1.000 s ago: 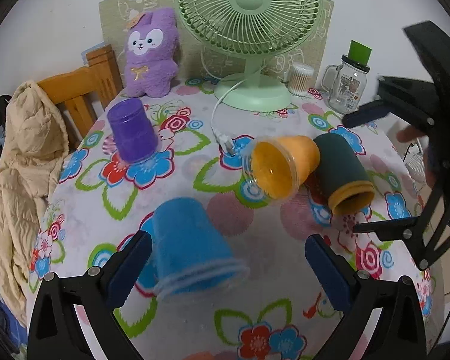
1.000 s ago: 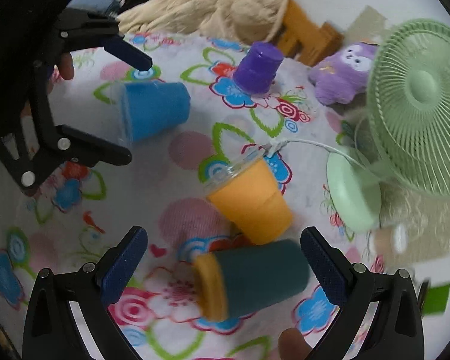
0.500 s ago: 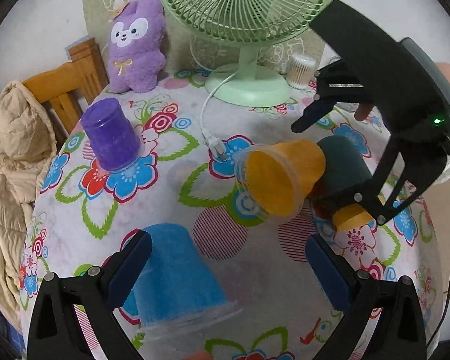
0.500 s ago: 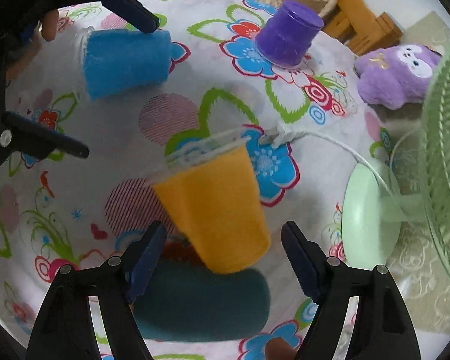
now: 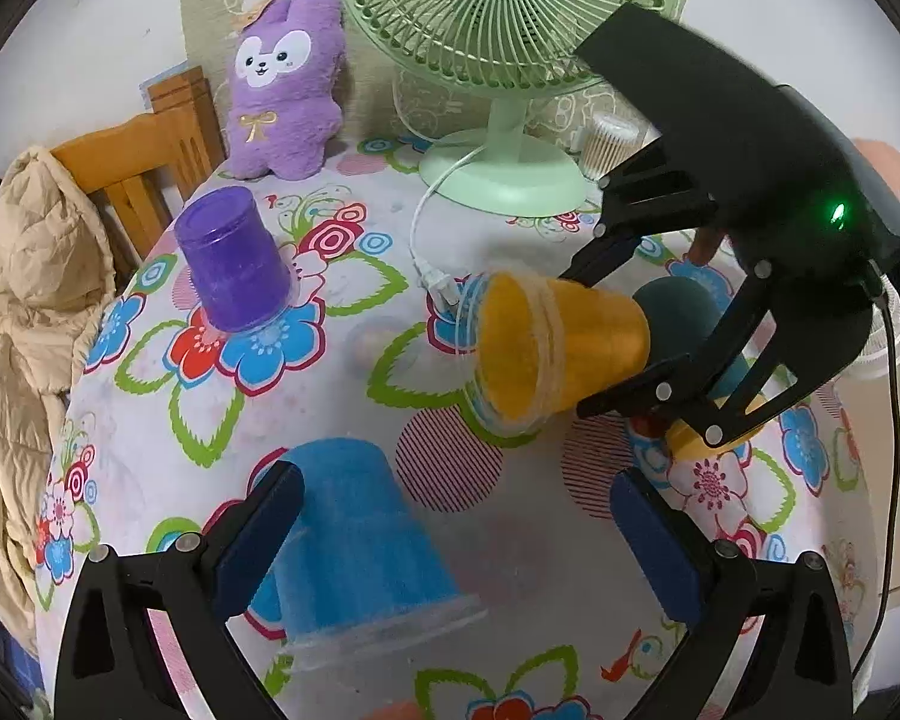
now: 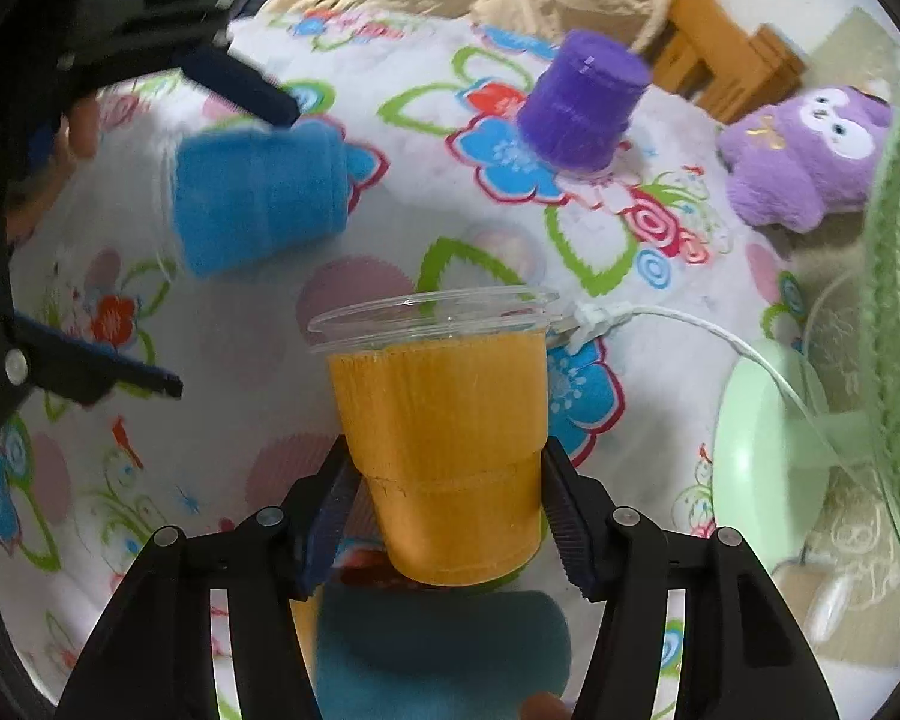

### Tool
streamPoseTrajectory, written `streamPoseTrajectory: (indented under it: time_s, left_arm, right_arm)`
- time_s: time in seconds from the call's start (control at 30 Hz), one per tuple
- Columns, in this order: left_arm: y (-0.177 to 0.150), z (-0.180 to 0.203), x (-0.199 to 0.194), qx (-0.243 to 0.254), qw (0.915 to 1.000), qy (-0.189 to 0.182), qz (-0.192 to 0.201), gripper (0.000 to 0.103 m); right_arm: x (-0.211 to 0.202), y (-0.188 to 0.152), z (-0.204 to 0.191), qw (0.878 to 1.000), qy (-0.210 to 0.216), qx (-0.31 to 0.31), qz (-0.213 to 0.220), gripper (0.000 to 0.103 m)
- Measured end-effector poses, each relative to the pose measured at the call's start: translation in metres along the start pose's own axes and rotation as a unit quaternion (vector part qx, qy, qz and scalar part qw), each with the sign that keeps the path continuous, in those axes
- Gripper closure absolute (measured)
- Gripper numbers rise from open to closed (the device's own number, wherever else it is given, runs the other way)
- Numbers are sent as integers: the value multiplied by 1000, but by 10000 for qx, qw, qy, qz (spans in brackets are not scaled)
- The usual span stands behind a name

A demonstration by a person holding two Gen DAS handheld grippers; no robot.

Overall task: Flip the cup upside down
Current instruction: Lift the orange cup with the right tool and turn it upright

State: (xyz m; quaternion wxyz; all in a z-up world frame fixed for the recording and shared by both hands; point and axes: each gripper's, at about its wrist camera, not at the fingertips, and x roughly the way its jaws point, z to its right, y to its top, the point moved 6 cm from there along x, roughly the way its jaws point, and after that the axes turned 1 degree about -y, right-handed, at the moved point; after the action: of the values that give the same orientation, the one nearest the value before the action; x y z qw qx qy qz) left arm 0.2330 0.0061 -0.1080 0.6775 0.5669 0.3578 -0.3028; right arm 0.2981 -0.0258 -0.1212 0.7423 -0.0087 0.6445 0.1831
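An orange cup (image 6: 444, 438) with a clear rim lies on its side on the flowered tablecloth (image 5: 150, 420). My right gripper (image 6: 444, 516) is shut on its base end; in the left wrist view the cup (image 5: 564, 354) shows its open mouth toward the camera. A blue cup (image 5: 354, 546) stands upside down between the fingers of my open left gripper (image 5: 456, 534), untouched. A purple cup (image 5: 231, 267) stands upside down further back. A dark teal cup (image 6: 438, 654) lies on its side behind the orange one.
A green desk fan (image 5: 510, 30) with a white cord (image 5: 432, 204) stands at the back. A purple plush toy (image 5: 282, 84) sits beside it. A wooden chair (image 5: 132, 162) with a beige jacket (image 5: 24, 312) stands at the table's left edge.
My right gripper moved in and closed its fingers on the orange cup's base. My left gripper drew back from the upside-down blue cup, staying open.
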Motion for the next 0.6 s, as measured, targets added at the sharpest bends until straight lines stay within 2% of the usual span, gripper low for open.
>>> streamPoseTrajectory:
  time_s: [0.17,0.27,0.37,0.47,0.53,0.57,0.6]
  left_arm:
    - [-8,3,-17,-22,9999,-130,71,0]
    - [-17,5,-28,-10,9998,-179,105,0]
    - [-30,5,-39,0,9997,-232,109,0]
    - [-47,6,-50,-17,9995,-302,82,0]
    - [-58,7,-58,-13,9993,-361,72,0]
    - [-63,8,-61,-3,9993,-370,77,0]
    - [-68,9,-65,11,9993,-375,81,0]
  right_arm:
    - [-18,10,-12,9975,-522,469,123,41]
    - [-28,18,-20,9914,-878,909,340,41]
    - [-38,23,-31,9786,-1310,1519,460,41]
    - [-47,25,-47,9632,-1490,2137,657,41]
    - [-50,23,-60,9515,-1444,2629,682,41]
    - [-52,21,-66,9429,-1449,2914,712,41]
    - [-54,17,-73,9289,-1477,3311,753,41]
